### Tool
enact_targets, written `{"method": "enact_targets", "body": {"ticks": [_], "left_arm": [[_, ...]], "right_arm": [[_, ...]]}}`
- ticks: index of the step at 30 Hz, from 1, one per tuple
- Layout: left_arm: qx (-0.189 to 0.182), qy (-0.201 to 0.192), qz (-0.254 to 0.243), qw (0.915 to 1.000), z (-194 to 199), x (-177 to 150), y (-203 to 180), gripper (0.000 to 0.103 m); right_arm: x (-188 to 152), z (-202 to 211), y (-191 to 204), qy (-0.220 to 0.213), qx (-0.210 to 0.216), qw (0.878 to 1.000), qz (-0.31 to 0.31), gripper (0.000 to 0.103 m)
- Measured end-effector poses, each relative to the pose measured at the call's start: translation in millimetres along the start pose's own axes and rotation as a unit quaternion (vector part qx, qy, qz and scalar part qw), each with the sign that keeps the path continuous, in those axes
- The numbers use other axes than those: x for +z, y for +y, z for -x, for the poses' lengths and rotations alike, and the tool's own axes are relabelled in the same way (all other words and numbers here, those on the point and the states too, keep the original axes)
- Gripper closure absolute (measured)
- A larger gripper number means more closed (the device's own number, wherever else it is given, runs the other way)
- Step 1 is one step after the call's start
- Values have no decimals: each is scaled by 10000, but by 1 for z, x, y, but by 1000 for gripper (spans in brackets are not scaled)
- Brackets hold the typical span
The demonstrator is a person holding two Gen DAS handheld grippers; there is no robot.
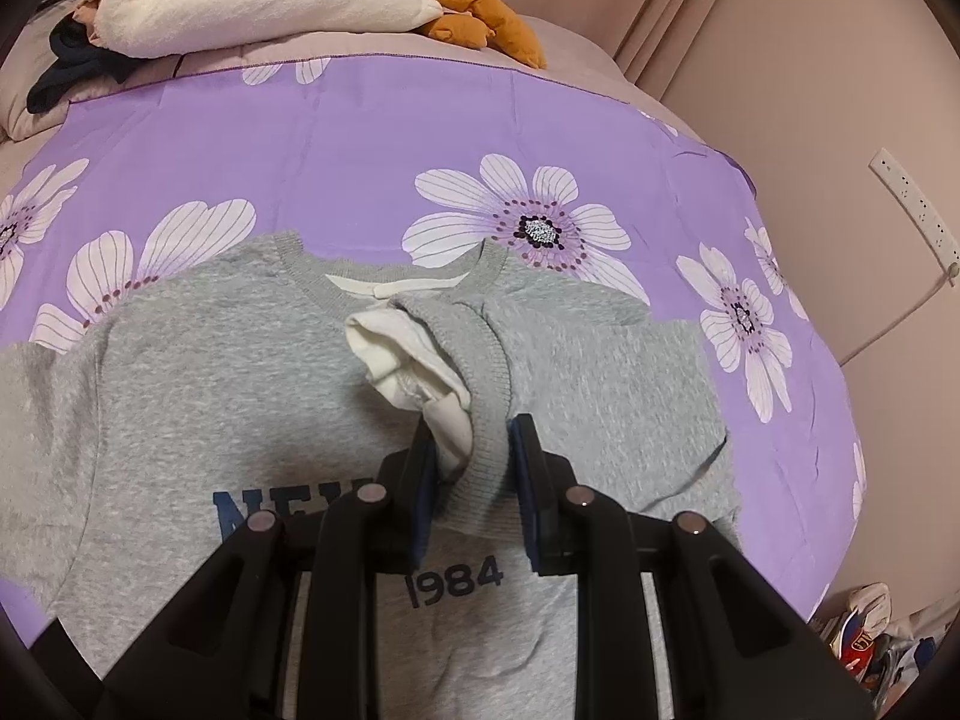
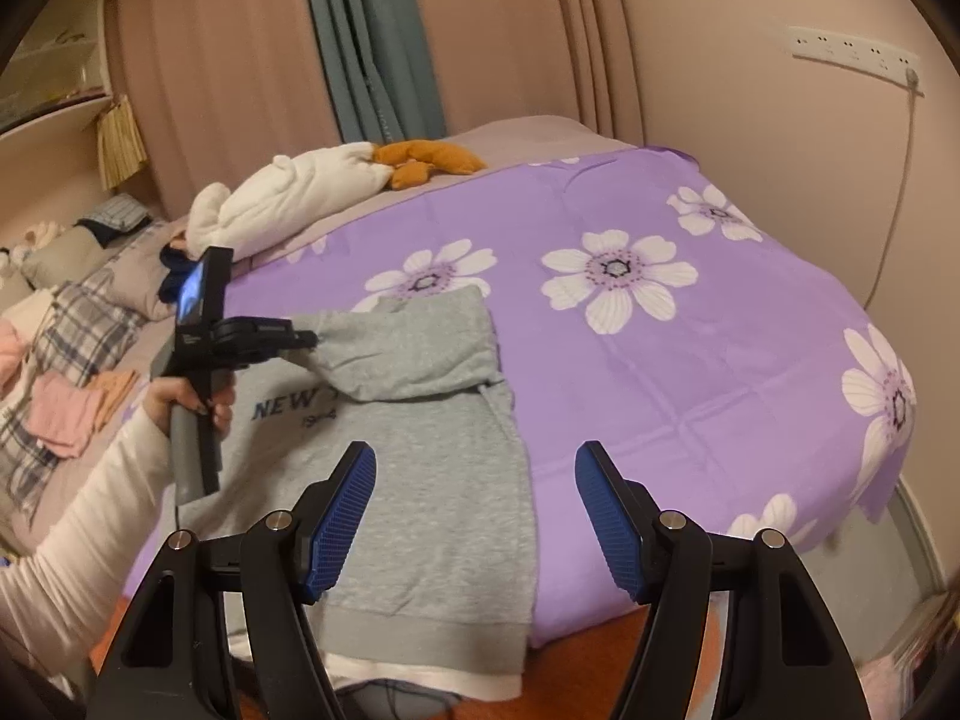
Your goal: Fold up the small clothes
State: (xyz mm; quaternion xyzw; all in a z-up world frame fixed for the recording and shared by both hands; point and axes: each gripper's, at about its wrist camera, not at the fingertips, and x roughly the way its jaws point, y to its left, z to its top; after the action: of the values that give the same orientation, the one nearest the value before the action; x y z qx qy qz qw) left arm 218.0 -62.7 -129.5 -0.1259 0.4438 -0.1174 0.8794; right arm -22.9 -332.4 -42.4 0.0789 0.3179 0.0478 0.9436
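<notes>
1. The grey sweatshirt (image 2: 432, 480) lies front-up on the purple flowered sheet (image 2: 690, 372) that covers the bed; its hem hangs past the near edge of the bed, with a white under-layer showing below it.
2. The left claw (image 1: 471, 468) is clamped on the ribbed cuff (image 1: 480, 396) of one sleeve; the cuff and a white inner cuff are bunched between the pads, and the sleeve is drawn across the chest, above the blue lettering.
3. The right claw (image 2: 474, 516) stands wide open with nothing in it; it hovers above the lower body of the garment, near its side edge.
4. Handling, as I judge it: the knit is soft, light and limp; it will sag and drape from any single hold, and will not keep a crease unless pressed flat.
5. The ribbed cuff, hem and neckband look thicker and firmer; these should be the surest places to pinch, since plain fleece may slide or pull up only one layer.
6. The double layer may shift apart; a hold should catch both grey and white together.
7. Nothing here is fragile; the risk is a wrinkled or skewed fold, not damage.
</notes>
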Motion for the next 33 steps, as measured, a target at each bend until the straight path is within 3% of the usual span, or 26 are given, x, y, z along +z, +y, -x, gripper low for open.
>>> {"method": "enact_targets", "body": {"ticks": [7, 23, 33], "left_arm": [[49, -144, -52, 9999, 15, 5, 2, 80], [344, -270, -140, 9989, 46, 15, 35, 80], [368, -106, -55, 9993, 37, 15, 53, 80]], "right_arm": [[21, -19, 22, -68, 20, 9998, 164, 34], [78, -123, 59, 413, 0, 9991, 84, 34], [78, -213, 44, 1123, -219, 9931, -275, 34]]}}
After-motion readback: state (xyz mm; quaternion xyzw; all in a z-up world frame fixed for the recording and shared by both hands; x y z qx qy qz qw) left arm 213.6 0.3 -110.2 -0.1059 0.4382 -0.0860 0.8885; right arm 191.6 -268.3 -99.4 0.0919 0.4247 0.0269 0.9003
